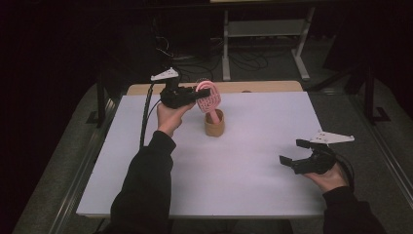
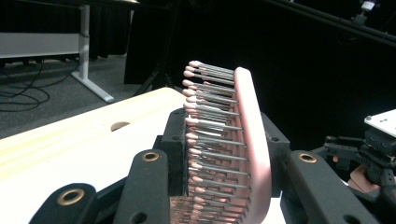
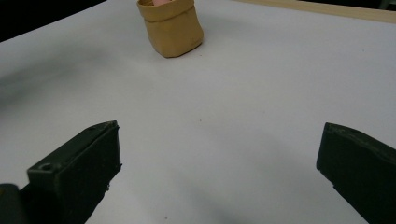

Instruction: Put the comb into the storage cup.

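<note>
Left gripper (image 1: pixel 194 96) clamps pink hairbrush (image 1: pixel 208 97) above holder (image 1: pixel 214 124)

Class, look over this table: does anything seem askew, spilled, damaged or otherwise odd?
Nothing is spilled or broken. The pink hairbrush leans, its handle down in the tan cup, but the left claw grips its head. The right claw hangs open, apart, over the white table.

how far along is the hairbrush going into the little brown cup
Done: the left gripper is shut on the head of the pink hairbrush, and the handle's lower end already sits inside the brown cup. In hand: the brush stands upright, head above the rim. Left: let go and pull the gripper away, presumably. The right gripper waits open and apart, over the white table.
</note>
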`<move>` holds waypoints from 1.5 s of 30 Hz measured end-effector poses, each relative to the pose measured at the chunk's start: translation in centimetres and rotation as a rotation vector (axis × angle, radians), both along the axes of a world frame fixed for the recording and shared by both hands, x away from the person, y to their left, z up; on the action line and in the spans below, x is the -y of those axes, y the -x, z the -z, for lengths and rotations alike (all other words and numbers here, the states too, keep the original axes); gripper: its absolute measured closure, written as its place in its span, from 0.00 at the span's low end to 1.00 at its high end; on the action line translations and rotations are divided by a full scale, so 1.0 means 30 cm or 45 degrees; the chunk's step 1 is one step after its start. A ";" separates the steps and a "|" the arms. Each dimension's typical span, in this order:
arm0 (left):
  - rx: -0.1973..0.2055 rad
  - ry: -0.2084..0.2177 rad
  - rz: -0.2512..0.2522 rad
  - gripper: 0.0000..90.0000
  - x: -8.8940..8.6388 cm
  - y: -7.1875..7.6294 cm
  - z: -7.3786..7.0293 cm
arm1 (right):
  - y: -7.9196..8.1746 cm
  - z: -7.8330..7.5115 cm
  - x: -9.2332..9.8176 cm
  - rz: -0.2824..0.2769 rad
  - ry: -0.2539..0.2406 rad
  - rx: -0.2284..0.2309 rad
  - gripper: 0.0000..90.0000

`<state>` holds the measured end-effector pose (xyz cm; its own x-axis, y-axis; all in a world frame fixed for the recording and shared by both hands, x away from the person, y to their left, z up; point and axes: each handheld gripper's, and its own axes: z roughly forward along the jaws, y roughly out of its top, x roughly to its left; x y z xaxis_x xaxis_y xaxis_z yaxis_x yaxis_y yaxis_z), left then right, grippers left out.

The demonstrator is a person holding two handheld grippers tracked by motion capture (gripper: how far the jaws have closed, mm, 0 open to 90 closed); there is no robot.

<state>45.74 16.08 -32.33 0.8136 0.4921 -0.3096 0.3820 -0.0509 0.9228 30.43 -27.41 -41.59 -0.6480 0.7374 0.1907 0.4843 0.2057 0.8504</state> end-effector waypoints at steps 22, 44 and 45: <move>-0.063 0.108 -0.083 0.69 -0.105 0.003 0.076 | -0.006 0.006 -0.004 -0.005 0.022 -0.017 0.00; -0.045 -0.015 -0.117 0.66 -0.172 0.043 0.098 | -0.006 0.008 -0.007 -0.008 0.036 -0.019 0.00; -0.043 -0.025 -0.114 0.64 -0.174 0.046 0.098 | -0.006 0.007 -0.007 -0.007 0.035 -0.019 0.00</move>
